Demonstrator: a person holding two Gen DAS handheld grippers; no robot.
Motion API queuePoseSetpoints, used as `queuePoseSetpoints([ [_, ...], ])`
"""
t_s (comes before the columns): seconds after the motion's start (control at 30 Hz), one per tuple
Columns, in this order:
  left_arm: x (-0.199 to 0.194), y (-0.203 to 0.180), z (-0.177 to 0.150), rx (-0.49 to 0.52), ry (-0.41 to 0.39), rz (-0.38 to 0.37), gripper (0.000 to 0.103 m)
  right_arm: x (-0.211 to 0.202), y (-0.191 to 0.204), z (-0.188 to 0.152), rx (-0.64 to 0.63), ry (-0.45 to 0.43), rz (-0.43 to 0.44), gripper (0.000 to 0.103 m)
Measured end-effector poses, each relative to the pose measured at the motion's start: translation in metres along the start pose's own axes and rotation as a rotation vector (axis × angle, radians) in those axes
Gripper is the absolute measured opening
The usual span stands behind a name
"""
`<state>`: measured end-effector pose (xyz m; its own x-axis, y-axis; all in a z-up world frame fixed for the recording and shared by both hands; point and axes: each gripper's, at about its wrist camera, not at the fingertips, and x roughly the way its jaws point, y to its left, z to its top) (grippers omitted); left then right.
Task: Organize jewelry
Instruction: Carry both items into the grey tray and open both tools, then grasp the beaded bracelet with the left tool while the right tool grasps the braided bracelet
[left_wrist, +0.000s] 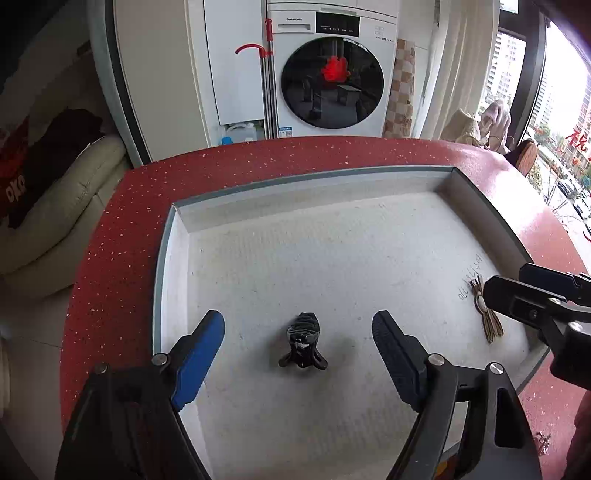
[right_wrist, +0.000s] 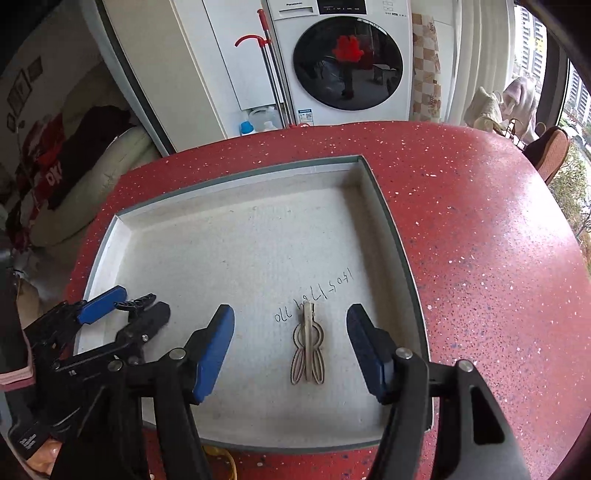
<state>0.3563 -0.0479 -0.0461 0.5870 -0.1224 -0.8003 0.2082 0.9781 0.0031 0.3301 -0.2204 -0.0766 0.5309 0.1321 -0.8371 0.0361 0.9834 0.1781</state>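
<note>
A black hair claw clip (left_wrist: 303, 345) lies on the floor of a shallow white tray (left_wrist: 295, 206). My left gripper (left_wrist: 298, 332) is open, its blue pads either side of the black clip without touching it. A beige hair clip (right_wrist: 308, 350) lies in the same tray (right_wrist: 240, 177) by some handwriting. My right gripper (right_wrist: 290, 325) is open around the beige clip and apart from it. The beige clip (left_wrist: 487, 314) and the right gripper (left_wrist: 495, 291) also show at the right of the left wrist view. The left gripper (right_wrist: 122, 302) and black clip (right_wrist: 136, 302) show at the left of the right wrist view.
The tray sits on a red speckled round table (right_wrist: 480, 221). A washing machine (left_wrist: 332, 74), a red-handled mop (left_wrist: 264, 55) and a cream sofa (left_wrist: 55, 206) stand beyond the table. Windows are at the right.
</note>
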Motion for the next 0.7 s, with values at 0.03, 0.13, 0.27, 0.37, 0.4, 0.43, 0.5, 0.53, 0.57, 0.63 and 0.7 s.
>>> queuePoseSetpoints([
  [0.03, -0.003, 0.0, 0.001, 0.004, -0.006, -0.007, 0.097, -0.006, 0.0, -0.001, 0.001, -0.013, 0.006, 0.074],
  [0.13, -0.009, -0.002, 0.002, 0.007, -0.011, -0.012, 0.097, -0.026, 0.003, -0.006, -0.015, -0.045, -0.002, 0.08],
  [0.27, -0.028, -0.002, 0.0, -0.01, -0.052, -0.023, 0.097, -0.047, 0.003, -0.013, -0.022, -0.059, -0.036, 0.083],
  [0.37, -0.05, -0.002, -0.005, -0.021, -0.097, -0.016, 0.103, -0.06, 0.004, -0.02, -0.025, -0.076, -0.074, 0.084],
  [0.4, -0.058, -0.002, -0.008, -0.024, -0.112, -0.019, 0.103, -0.064, 0.005, -0.024, -0.03, -0.086, -0.085, 0.084],
  [0.43, -0.065, -0.002, -0.011, -0.023, -0.117, -0.023, 0.103, -0.069, 0.007, -0.028, -0.038, -0.096, -0.097, 0.084],
  [0.5, -0.078, -0.001, -0.019, -0.024, -0.124, -0.027, 0.103, -0.08, 0.012, -0.036, -0.061, -0.128, -0.126, 0.084],
  [0.53, -0.084, 0.001, -0.025, -0.029, -0.128, -0.025, 0.103, -0.085, 0.015, -0.04, -0.075, -0.147, -0.152, 0.085],
  [0.57, -0.09, 0.003, -0.029, -0.035, -0.131, -0.024, 0.103, -0.09, 0.018, -0.045, -0.088, -0.164, -0.189, 0.087],
  [0.63, -0.101, 0.006, -0.04, -0.05, -0.135, -0.02, 0.103, -0.099, 0.024, -0.053, -0.118, -0.185, -0.243, 0.09],
  [0.7, -0.111, 0.009, -0.053, -0.06, -0.14, -0.02, 0.103, -0.108, 0.027, -0.061, -0.127, -0.207, -0.24, 0.091],
])
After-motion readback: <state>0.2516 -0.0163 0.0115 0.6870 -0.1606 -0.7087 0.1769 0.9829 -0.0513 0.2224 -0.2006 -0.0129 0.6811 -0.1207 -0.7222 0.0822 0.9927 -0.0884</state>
